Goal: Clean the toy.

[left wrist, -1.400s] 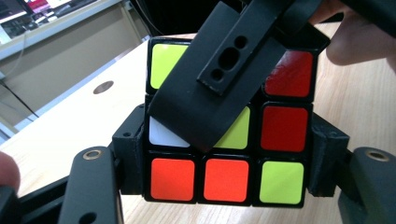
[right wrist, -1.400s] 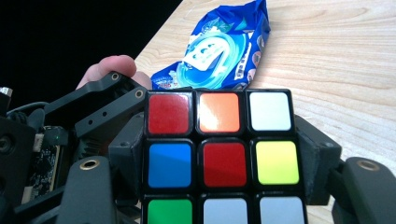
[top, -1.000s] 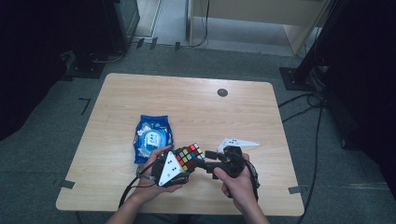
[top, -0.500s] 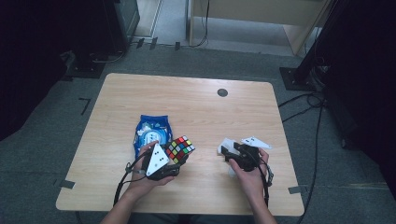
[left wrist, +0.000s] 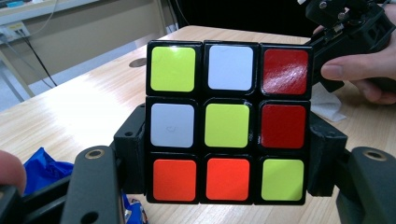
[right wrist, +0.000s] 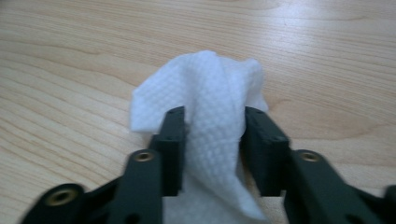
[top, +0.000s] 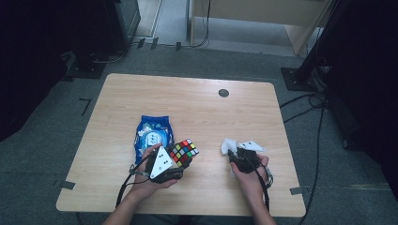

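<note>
Step in hand: picking up the wipe; judged to be the fetch ahead of cleaning the cube.
Left tongs (top: 180, 161): clamped on the puzzle cube (left wrist: 227, 122), one pad on each side face, cube held clear of the table (top: 197, 108). A face of yellow, white, red and orange tiles looks back along the tongs.
Right tongs (right wrist: 213, 154): jaws have just been closing, with a raised fold of the white wipe (right wrist: 215, 121) between them. The pads sit against the fold on both sides; I judge the grip taken, though how firm it is cannot be told.
Wipe position: on the table directly ahead of and under the right tongs, bunched upward, its lower edge trailing toward the hand.
Blue wipe packet (top: 151, 136): flat on the table just beyond the left tongs, untouched.
Separation: the two tongs stand well apart.
Next move calls for: lifting the wipe off the table without it slipping, then carrying it across to a cube face while the left tongs hold steady.
</note>
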The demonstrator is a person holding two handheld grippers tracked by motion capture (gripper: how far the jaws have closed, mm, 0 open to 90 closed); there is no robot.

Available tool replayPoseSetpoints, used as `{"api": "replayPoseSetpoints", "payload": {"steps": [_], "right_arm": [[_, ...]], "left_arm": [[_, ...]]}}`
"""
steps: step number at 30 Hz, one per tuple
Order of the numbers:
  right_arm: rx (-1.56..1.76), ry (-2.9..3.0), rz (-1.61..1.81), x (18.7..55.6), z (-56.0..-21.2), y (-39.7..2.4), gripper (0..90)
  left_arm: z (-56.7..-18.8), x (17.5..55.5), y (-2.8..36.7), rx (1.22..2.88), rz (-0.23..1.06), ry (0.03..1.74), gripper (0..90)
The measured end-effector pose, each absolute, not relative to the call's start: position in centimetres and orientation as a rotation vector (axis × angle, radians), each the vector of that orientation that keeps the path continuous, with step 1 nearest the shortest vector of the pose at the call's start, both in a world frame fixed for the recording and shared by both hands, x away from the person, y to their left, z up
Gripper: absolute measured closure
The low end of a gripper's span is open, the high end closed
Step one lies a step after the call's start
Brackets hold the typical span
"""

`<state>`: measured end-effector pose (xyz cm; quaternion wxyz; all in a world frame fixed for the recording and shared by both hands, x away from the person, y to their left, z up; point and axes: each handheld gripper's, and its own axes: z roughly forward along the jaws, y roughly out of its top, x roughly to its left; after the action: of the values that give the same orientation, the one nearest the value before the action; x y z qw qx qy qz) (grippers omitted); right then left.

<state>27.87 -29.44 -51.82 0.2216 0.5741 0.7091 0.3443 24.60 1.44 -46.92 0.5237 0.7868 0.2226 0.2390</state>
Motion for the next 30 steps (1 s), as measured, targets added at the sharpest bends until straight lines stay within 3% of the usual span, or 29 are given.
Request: {"api": "replayPoseSetpoints", "payload": {"steps": [2,5,19,30], "right_arm": [[1.598,1.963,0.967,27.8,-51.8,-29.6,80.3],[1.579,1.939,1.014,27.5,-51.3,-29.8,85.4],[1.111,1.997,1.776,21.8,-41.3,-23.4,85.7],[1.200,1.980,1.790,22.3,-43.2,-22.6,84.7]], "left_arm": [[-46.9,24.6,1.4,1.884,0.572,0.530,33.5],[-46.9,24.6,1.4,1.883,0.570,0.526,33.5],[-46.9,23.7,-0.2,1.887,0.513,0.481,33.5],[-46.7,23.2,-0.6,1.868,0.478,0.452,33.6]]}}
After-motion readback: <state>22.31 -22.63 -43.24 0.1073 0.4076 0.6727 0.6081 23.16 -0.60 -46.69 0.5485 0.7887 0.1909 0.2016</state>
